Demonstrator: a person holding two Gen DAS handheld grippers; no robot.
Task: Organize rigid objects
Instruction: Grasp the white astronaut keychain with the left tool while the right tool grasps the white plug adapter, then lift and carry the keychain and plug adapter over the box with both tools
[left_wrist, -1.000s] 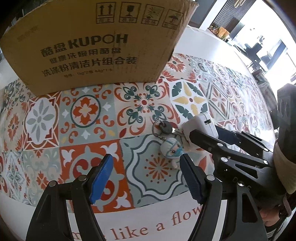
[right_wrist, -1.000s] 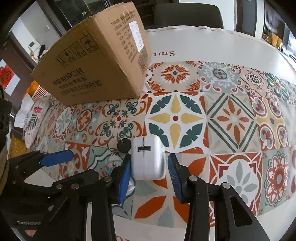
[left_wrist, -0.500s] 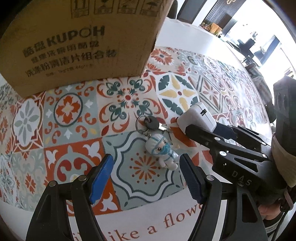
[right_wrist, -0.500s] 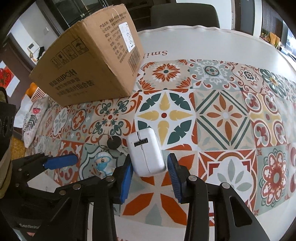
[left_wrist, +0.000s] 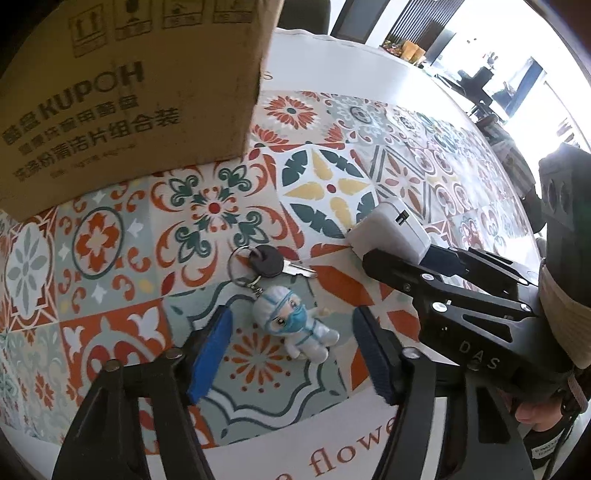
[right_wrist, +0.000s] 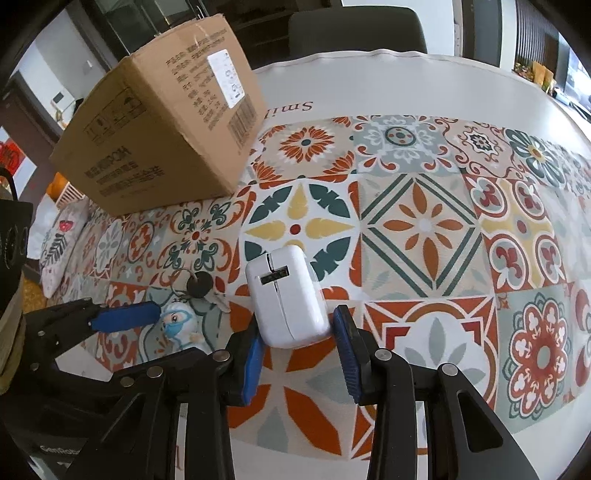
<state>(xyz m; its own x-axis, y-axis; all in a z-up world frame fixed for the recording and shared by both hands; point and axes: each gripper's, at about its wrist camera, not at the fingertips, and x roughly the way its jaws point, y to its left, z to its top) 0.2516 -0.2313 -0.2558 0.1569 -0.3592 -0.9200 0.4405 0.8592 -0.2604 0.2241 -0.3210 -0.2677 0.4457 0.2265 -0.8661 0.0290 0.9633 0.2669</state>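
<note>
A keychain lies on the patterned tablecloth (left_wrist: 207, 206): a black-headed key (left_wrist: 271, 261) on a ring and a small white-suited figure with a blue mask (left_wrist: 295, 326). My left gripper (left_wrist: 291, 354) points down over it. Its jaws are closing, with the figure lying between the blue pads and touching neither. In the right wrist view one left pad (right_wrist: 125, 318) sits beside the figure (right_wrist: 181, 326). My right gripper (right_wrist: 301, 343) is shut on the near end of a white charger (right_wrist: 286, 295). The same charger (left_wrist: 391, 229) shows at the right in the left wrist view.
A large cardboard box (right_wrist: 166, 129) stands at the back left of the table, close behind the keychain (left_wrist: 129, 92). A dark chair (right_wrist: 354, 33) is at the far edge. A cushion (right_wrist: 62, 243) lies off the table's left side.
My left gripper has come forward and down over the keychain, and its jaws have narrowed around the figure. The right gripper keeps the charger, which has shifted slightly over the cloth.
</note>
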